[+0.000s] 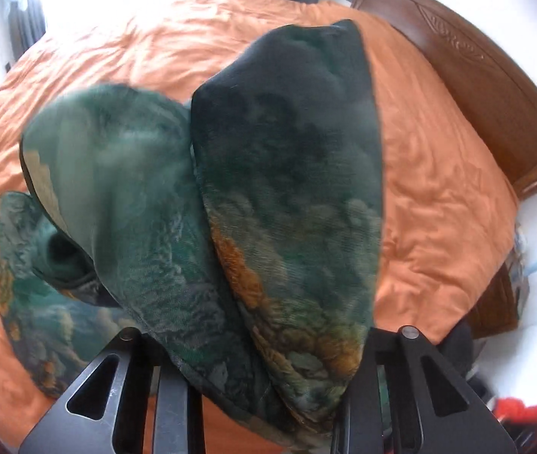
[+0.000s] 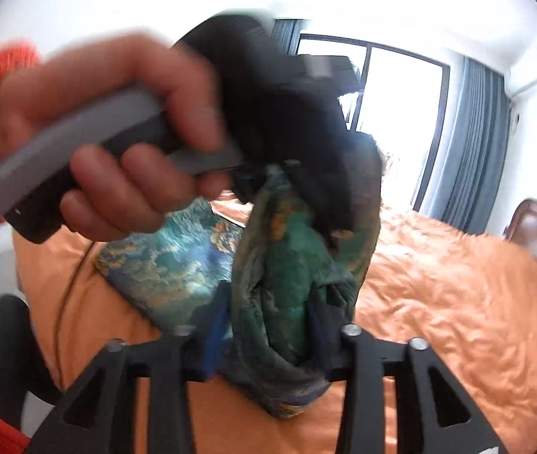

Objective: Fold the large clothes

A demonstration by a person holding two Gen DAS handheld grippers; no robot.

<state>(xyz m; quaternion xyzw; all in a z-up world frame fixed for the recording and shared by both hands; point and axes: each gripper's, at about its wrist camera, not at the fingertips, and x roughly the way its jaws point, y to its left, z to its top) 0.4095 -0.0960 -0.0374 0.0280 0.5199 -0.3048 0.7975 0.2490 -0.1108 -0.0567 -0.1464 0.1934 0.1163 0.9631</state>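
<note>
Both tongs are lifting the garment (image 1: 276,196), a green printed piece with orange patches, above the orange bed (image 1: 438,174). The left tongs (image 1: 261,397) pinch a thick bunch of its cloth, and the right tongs (image 2: 268,344) pinch another gathered part. One end lies on the bed near its foot edge. This looks like the lift-and-spread step; next, the two grips should likely move apart so the cloth hangs flat, then lay it down.

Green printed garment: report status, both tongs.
Left tongs and right tongs both shut on green printed garment, lifted. One end trails on orange bedspread. Nothing in the way.
</note>
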